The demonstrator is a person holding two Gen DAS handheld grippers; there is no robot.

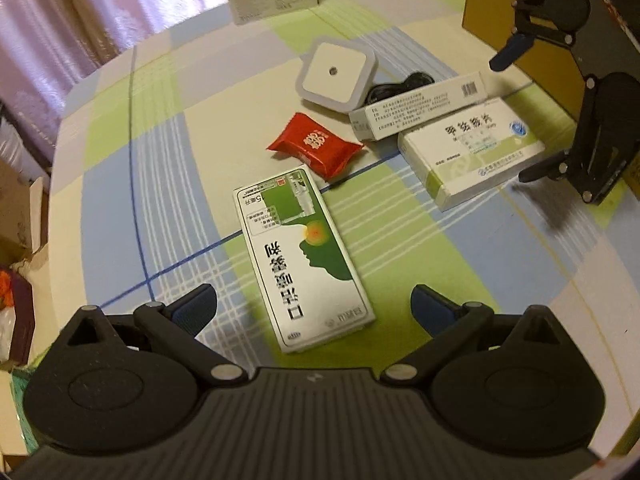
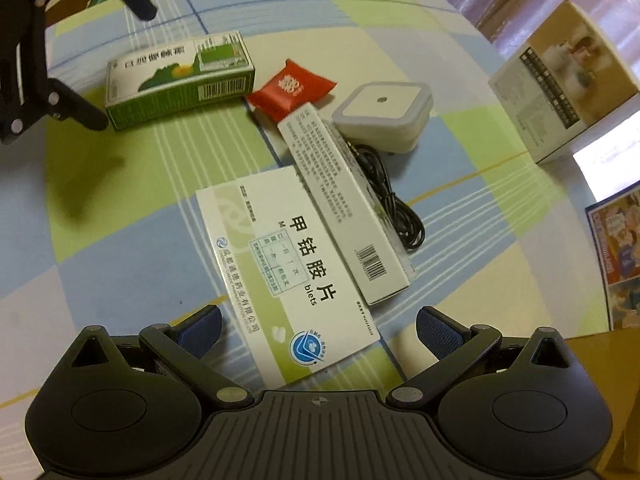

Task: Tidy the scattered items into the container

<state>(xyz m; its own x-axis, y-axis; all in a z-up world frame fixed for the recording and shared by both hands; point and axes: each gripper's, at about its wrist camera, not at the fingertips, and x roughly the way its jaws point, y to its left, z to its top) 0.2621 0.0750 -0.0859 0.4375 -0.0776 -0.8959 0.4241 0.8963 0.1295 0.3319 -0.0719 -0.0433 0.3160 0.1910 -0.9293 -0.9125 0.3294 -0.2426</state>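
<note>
Approach step, nothing gripped. Left gripper (image 1: pixel 314 308) spread astride green box (image 1: pixel 304 256) mid-table; right gripper (image 2: pixel 318 330) spread over white box (image 2: pixel 288 268). Container possibly cardboard (image 1: pixel 486 4), far corner. Next: close, lift.

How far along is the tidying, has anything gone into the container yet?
Nothing looks packed yet. The green box, red packet, tablets box, long box, night light and black cable all lie on the table. The left gripper and right gripper are open, holding nothing, each poised over a box. Everything remains.
</note>
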